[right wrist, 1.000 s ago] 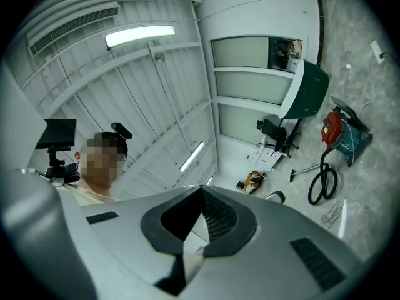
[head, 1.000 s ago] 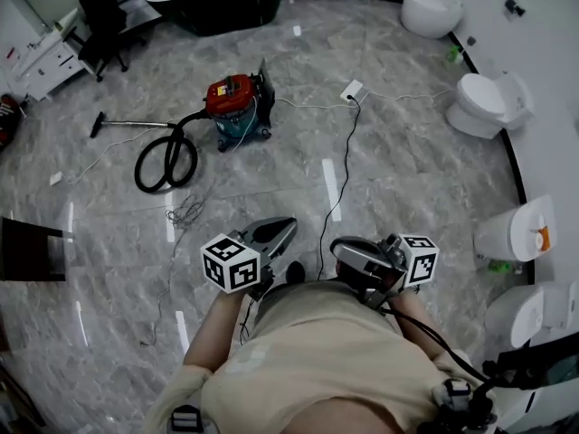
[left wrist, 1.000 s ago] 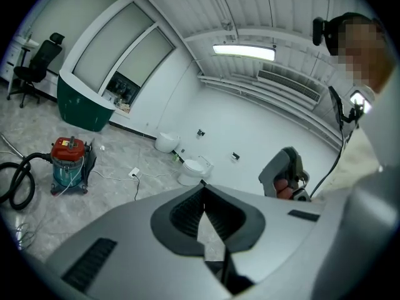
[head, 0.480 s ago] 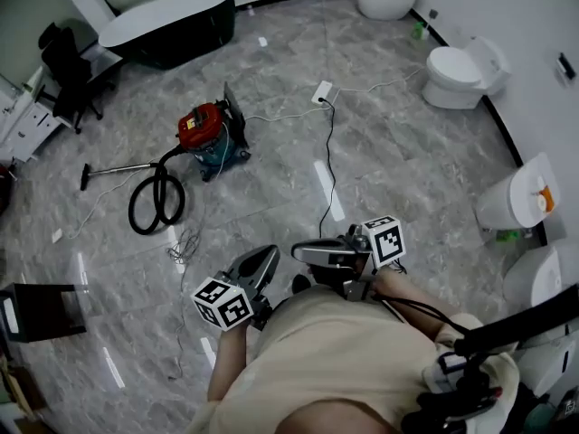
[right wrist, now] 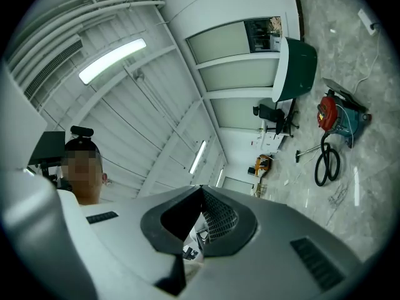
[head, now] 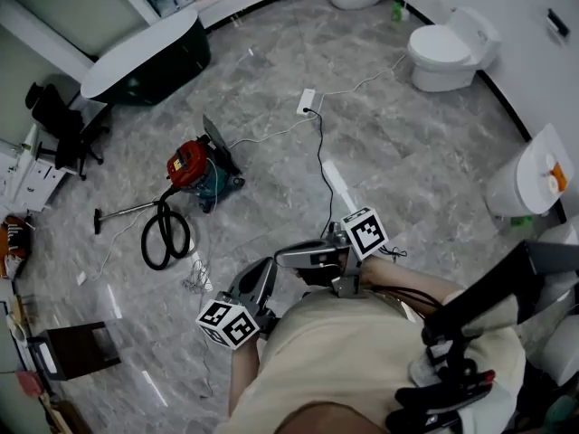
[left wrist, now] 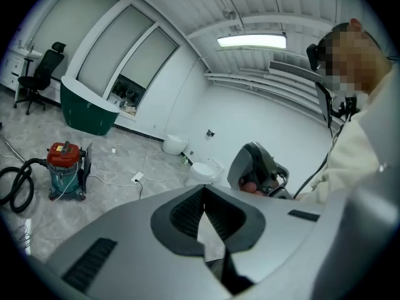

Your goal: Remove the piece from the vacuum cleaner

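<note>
The vacuum cleaner (head: 192,175), with a red top and a teal body, stands on the grey marble floor well ahead of me. Its black hose (head: 163,235) lies looped beside it, and a thin wand (head: 127,212) runs off to the left. It also shows small at the left of the left gripper view, vacuum cleaner (left wrist: 65,167), and at the right of the right gripper view, vacuum cleaner (right wrist: 337,114). My left gripper (head: 264,269) and right gripper (head: 284,259) are held close to my body, far from the vacuum. Both are shut and empty.
A white power strip (head: 306,101) with a black cable (head: 319,147) lies on the floor between me and the vacuum. A dark bathtub (head: 149,61) stands behind it. Toilets (head: 448,48) line the right wall. A dark cabinet (head: 72,351) stands at the left, with loose wire (head: 194,278) nearby.
The whole view has swung round, so the vacuum sits further left and smaller. Both grippers have shifted left in the view, and the right one has rolled and points left.
</note>
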{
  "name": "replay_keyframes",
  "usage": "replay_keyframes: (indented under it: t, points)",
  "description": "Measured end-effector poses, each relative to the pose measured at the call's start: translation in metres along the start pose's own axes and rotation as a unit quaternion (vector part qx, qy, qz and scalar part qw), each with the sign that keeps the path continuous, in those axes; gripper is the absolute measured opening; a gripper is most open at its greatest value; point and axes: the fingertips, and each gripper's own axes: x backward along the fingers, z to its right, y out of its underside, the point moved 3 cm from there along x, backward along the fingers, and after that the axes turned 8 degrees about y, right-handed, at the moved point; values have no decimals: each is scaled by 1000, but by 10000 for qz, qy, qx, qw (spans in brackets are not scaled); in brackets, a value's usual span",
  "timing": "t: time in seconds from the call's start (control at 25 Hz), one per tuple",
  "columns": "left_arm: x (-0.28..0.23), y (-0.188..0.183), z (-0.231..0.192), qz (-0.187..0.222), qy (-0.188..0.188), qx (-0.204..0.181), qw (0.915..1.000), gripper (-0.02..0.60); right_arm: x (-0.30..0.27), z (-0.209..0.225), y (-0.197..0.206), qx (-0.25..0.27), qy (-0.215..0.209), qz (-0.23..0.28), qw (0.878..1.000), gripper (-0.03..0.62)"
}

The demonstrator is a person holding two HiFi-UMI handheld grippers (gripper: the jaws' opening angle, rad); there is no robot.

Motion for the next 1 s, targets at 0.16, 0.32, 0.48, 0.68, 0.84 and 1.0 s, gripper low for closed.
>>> replay_keyframes:
  t: [0.16, 0.32, 0.48, 0.68, 0.84, 1.0]
  points:
    - [-35, -23, 12, -45, -252, -79, 9996, 3, 29, -19, -31, 137, -92, -236, 9996, 1]
    - [-54, -42, 17, 43, -520, -189, 9985, 3, 44, -18, -50, 1179, 287, -955, 9880, 0]
    - [-59, -37, 16, 99, -792, -291, 9964, 3, 51, 1, -52, 3048, 989, -1659, 9326, 0]
    - [-62, -40, 6, 167, -1019, -129, 9946, 3, 37, -16, -80, 3396, 663, -1259, 9297, 0]
    - [-71, -39, -1, 121, -1170, -159, 9929, 3, 41, -14, -81, 2599, 531, -979, 9592, 1]
    - [-85, -42, -10, 255, -853, -17, 9960, 3, 43, 7, -84, 2546, 1074, -939, 9565, 0]
